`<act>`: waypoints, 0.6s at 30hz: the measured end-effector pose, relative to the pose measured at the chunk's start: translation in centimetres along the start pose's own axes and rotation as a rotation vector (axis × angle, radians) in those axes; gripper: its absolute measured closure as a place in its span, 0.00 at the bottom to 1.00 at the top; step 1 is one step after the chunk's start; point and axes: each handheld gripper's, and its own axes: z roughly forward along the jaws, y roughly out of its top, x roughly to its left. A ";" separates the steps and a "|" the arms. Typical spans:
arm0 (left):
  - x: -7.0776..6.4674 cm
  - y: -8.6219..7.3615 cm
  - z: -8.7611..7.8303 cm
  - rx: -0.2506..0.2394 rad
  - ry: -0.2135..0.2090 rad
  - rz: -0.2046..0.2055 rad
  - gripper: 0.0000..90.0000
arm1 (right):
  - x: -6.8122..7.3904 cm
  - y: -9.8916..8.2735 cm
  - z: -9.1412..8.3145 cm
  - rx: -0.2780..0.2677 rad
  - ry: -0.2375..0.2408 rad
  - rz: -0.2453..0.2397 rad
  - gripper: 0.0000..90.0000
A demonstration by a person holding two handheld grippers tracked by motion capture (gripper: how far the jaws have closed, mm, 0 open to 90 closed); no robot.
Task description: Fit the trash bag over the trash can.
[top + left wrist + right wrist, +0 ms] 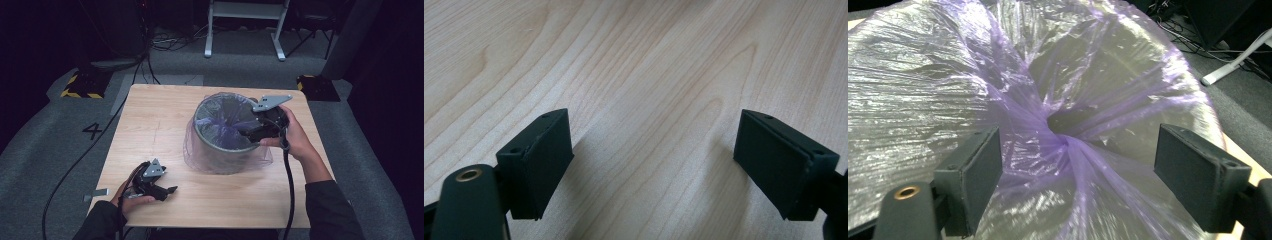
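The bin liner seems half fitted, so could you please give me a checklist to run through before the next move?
1. Right gripper open: ok, jaws stand apart.
2. Right gripper at the liner: ok, the gathered purple film lies between the jaws, not pinched.
3. Liner over the bin rim: ok, film drapes down the outside.
4. Liner pushed down inside: not ok, it stretches across the mouth.
5. Left gripper free: ok, open over bare table.
6. Bin steady: cannot tell.
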 end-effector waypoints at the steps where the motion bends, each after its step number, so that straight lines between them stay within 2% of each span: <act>1: 0.0 0.0 0.0 0.000 0.000 0.000 0.17 | -0.1 -0.1 -0.2 -0.002 -0.002 0.000 0.21; 5: 0.0 0.0 0.0 0.000 0.001 0.001 0.17 | -0.1 -0.3 -0.8 0.001 -0.014 0.012 0.22; 8: 0.0 0.0 0.0 0.000 0.001 0.001 0.17 | 0.3 -0.5 -1.4 0.003 -0.022 0.003 0.22; 13: 0.0 0.0 0.0 0.000 0.001 0.001 0.17 | 0.3 -0.9 -2.3 -0.013 -0.035 0.021 0.22; 18: 0.0 0.0 0.0 0.000 0.001 0.001 0.17 | 0.5 -1.4 -3.2 -0.027 -0.042 0.017 0.22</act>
